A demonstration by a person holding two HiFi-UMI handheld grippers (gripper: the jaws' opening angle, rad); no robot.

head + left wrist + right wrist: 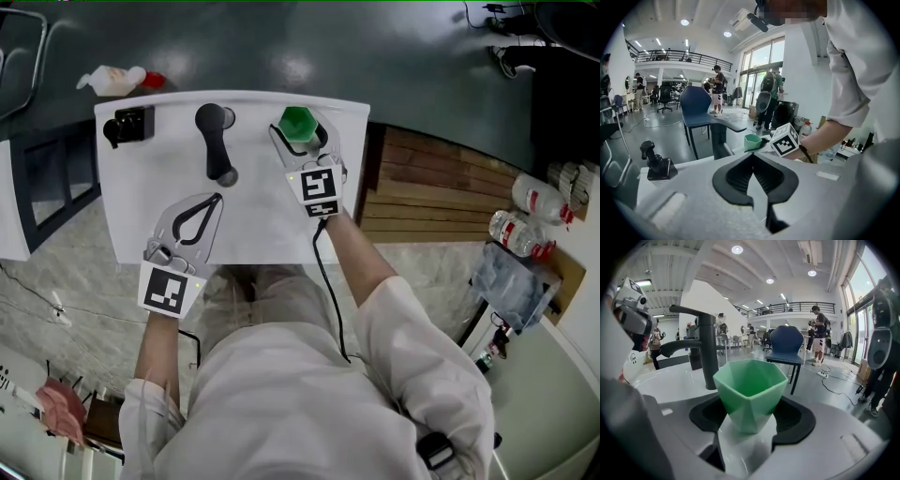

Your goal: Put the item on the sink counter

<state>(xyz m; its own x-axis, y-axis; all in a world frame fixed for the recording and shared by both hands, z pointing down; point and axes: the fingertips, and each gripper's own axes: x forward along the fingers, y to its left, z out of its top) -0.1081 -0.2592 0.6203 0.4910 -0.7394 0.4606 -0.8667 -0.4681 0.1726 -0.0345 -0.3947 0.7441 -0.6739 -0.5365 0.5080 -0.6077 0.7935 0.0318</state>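
Observation:
A green faceted cup [297,120] sits at the far right part of the white sink counter [262,211]. My right gripper [300,133] is shut on it, with the pads against its lower sides. In the right gripper view the cup [749,385] fills the space between the jaws of that gripper [752,422], its base at the white surface. My left gripper [217,199] rests over the counter's near left part, shut, with nothing between its fingertips. The left gripper view shows that gripper [753,155] with its tips together, and the cup [753,140] farther off.
A black faucet [215,141] stands at the counter's middle, left of the cup. A black fitting [128,124] sits at the far left corner. A bottle [117,80] lies on the floor beyond. A wooden pallet [431,187] and water bottles [530,216] are to the right.

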